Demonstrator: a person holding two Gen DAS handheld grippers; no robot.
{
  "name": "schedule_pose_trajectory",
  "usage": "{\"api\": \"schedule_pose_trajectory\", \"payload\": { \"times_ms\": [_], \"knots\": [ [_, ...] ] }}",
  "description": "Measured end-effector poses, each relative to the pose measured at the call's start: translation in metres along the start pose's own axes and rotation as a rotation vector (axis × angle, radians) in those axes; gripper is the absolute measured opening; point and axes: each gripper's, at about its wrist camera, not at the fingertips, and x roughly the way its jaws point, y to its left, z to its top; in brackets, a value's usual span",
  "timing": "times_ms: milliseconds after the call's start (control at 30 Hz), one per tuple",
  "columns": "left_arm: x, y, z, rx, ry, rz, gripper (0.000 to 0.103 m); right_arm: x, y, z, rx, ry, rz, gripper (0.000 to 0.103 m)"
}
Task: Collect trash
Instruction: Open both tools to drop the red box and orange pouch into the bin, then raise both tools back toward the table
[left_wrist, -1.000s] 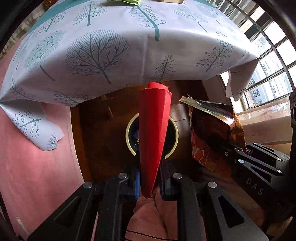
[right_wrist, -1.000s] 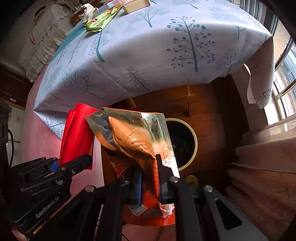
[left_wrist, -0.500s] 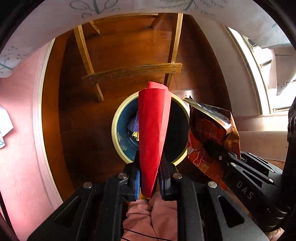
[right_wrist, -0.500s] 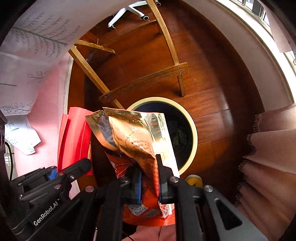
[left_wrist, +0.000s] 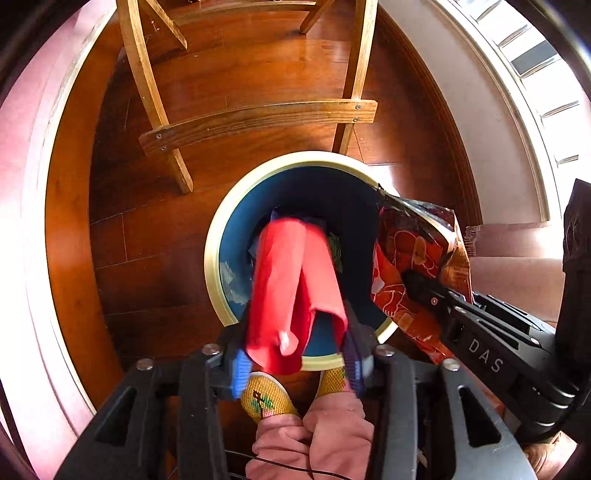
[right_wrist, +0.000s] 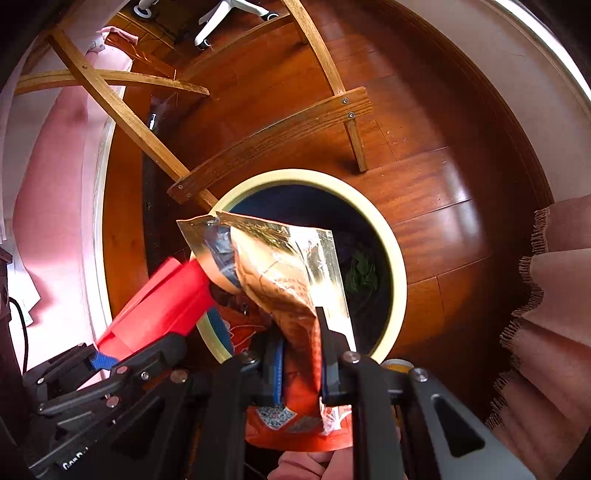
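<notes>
Both grippers hang over the bin (left_wrist: 218, 254), whose cream rim fills the middle of each frame on the dark wood floor (left_wrist: 155, 258). In the left wrist view the left gripper (left_wrist: 295, 365) has its jaws spread wide, and the red wrapper (left_wrist: 291, 291) sits loose between them at lower centre, blurred, its top end over the bin's blue mouth. I judge it is slipping free. It looks like thin folded sheet: very light, limp, likely to flutter rather than drop straight.

In the right wrist view the right gripper (right_wrist: 301, 363) is pinching the foil snack bag (right_wrist: 284, 280) near its lower orange end, pads pressed in on the crumpled middle. The gold top flares up over the bin's left rim. Empty foil like this is feather-light, crinkly and slick, so a hold on the creased, gathered part looks safer than one on a flat edge. Other scraps lie dark inside the bin. The wooden table legs (right_wrist: 273, 136) stand just behind it.
</notes>
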Motion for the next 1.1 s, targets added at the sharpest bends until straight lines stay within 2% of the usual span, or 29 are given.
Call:
{"api": "schedule_pose_trajectory", "payload": {
  "times_ms": [67, 200, 267, 367, 767, 1100],
  "knots": [
    [-0.001, 0.003, 0.003, -0.007, -0.020, 0.007, 0.063, 0.002, 0.000, -0.001, -0.001, 0.001, -0.002, 0.020],
    [-0.002, 0.007, 0.007, -0.014, -0.024, 0.031, 0.077, 0.002, 0.000, 0.000, 0.004, 0.000, -0.017, 0.034],
    [-0.004, 0.009, 0.008, -0.024, -0.026, 0.044, 0.078, 0.001, 0.001, 0.001, 0.010, -0.001, -0.012, 0.041],
    [-0.011, 0.012, 0.008, -0.027, -0.033, 0.064, 0.085, -0.004, 0.003, 0.004, 0.009, -0.006, -0.009, 0.043],
    [-0.074, 0.019, 0.004, -0.059, -0.081, 0.086, 0.086, -0.060, 0.037, 0.012, -0.028, -0.028, -0.011, 0.043],
    [-0.198, 0.014, -0.009, -0.048, -0.156, 0.063, 0.086, -0.160, 0.072, -0.006, -0.085, 0.006, 0.004, 0.043]
  ]
}}
